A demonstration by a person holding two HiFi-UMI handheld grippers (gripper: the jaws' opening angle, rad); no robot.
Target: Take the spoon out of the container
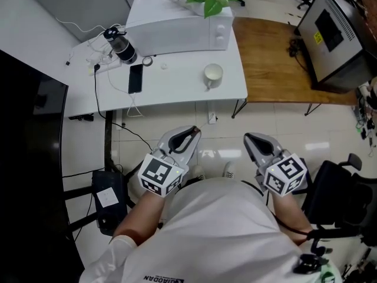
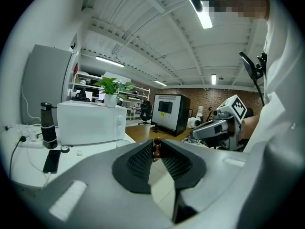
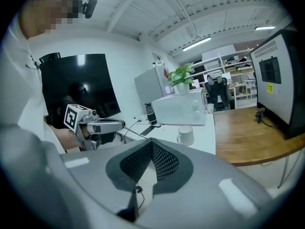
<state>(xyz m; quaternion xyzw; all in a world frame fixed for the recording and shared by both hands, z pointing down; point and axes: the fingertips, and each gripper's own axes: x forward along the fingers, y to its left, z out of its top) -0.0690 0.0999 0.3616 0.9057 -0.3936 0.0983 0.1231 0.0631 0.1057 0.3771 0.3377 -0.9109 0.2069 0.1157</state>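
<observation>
Extraction looks done. Left gripper [image 1: 189, 133] is pinching a thin brown-tipped thing I read as the spoon [image 2: 156, 146]; only its end shows between the pads, and the bowl can't be made out. Right gripper [image 1: 254, 139] has its jaws pressed together with nothing in them. Both are held close to the person's body over the floor, well clear of the table's [image 1: 177, 93] front edge. The cup [image 1: 212, 74], presumably the container, stands near the front edge toward the right corner, just in front of the microwave [image 1: 177, 25], and looks empty from above. So the spoon is out, and what's left, if anything, is parking it. That means carrying it back over the front edge, lowering it onto bare tabletop left of the cup, then releasing. The grip is at the jaw tips only, so avoid fast swings.
</observation>
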